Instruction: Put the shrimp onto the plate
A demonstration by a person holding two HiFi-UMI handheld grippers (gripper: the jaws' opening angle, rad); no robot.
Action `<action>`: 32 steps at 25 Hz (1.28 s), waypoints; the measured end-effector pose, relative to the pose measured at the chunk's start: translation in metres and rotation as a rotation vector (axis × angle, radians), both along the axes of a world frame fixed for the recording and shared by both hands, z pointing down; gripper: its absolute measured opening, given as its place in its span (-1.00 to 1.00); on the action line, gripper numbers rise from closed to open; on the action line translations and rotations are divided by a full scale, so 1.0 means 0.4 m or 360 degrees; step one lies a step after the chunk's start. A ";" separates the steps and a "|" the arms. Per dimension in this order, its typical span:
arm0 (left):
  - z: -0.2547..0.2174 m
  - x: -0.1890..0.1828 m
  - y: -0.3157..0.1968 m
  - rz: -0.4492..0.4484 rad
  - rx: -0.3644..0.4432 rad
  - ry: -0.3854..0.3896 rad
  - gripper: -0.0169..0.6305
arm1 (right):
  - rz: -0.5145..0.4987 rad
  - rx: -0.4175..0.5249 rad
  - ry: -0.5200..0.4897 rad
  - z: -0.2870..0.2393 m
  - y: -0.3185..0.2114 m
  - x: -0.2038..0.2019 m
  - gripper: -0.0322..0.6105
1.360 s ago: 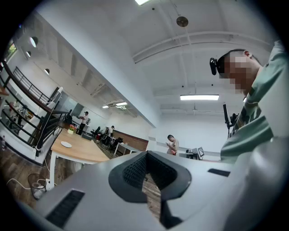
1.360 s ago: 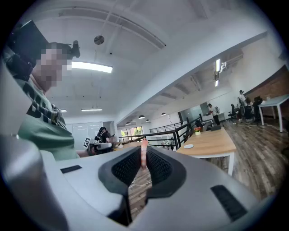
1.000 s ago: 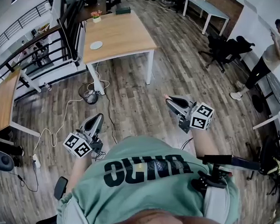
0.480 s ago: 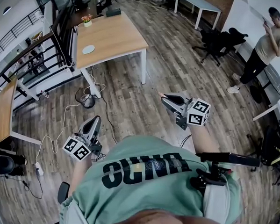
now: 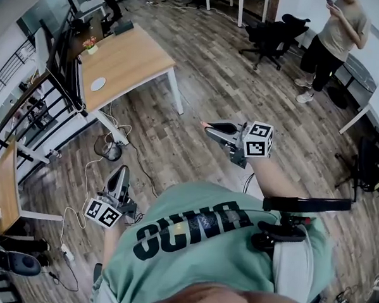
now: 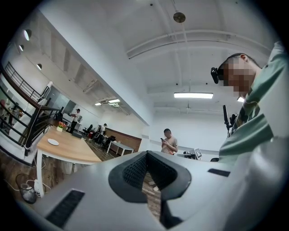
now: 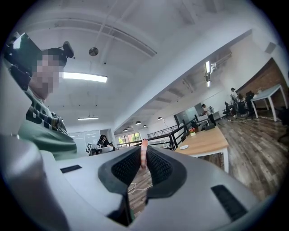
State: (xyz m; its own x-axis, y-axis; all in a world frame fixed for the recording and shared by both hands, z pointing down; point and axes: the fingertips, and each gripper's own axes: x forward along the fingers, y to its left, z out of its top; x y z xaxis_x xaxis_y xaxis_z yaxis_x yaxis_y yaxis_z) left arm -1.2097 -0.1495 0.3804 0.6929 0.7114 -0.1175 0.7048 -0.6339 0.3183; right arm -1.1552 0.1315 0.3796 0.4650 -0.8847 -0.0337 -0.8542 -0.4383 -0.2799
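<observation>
A small pink shrimp [image 7: 144, 153] stands pinched upright between the tips of my right gripper [image 7: 144, 158], which is shut on it. From the head view, that gripper [image 5: 208, 126] is held out over the wood floor, with the shrimp [image 5: 204, 124] as a pink speck at its tip. My left gripper [image 5: 120, 172] hangs lower on the left, jaws together and nothing between them [image 6: 145, 156]. The white plate [image 5: 98, 84] lies on a wooden table [image 5: 132, 59] far ahead to the left, well away from both grippers. The plate [image 7: 184, 147] also shows in the right gripper view.
A black railing [image 5: 60, 71] runs along the table's left side. Cables and a power strip [image 5: 65, 254] trail over the floor near a small bin [image 5: 107, 150]. Black office chairs [image 5: 266, 36] and a standing person [image 5: 335, 35] are at the upper right. A flower pot [image 5: 90, 45] sits on the table.
The head view has swung, so the table and plate sit further left and the standing person further up. Both grippers keep their pose; the shrimp stays in the right one.
</observation>
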 end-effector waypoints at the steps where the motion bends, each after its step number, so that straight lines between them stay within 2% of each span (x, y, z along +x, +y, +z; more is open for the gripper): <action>1: 0.001 0.003 0.015 0.0008 -0.0002 -0.0001 -0.95 | 0.0003 0.0001 0.0002 -0.002 0.013 0.000 -0.76; 13: 0.012 0.018 0.288 0.0151 0.0014 -0.0041 -0.95 | 0.0092 0.0009 -0.0028 0.019 0.270 -0.037 -0.76; 22: 0.025 0.048 0.472 0.0316 0.0039 -0.0085 -0.95 | 0.0198 0.0039 -0.0033 0.048 0.435 -0.056 -0.76; 32: 0.049 0.185 0.551 0.0524 0.0011 -0.0122 -0.95 | 0.0363 0.0003 -0.0074 0.068 0.497 -0.011 -0.76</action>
State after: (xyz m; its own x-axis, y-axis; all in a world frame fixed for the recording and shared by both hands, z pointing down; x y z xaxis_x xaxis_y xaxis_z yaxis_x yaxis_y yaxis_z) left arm -1.1358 0.0711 0.3998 0.4326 0.8990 -0.0687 0.8463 -0.3786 0.3747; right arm -1.1597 0.3303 0.4070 0.6539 -0.7565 -0.0093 -0.7194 -0.6179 -0.3174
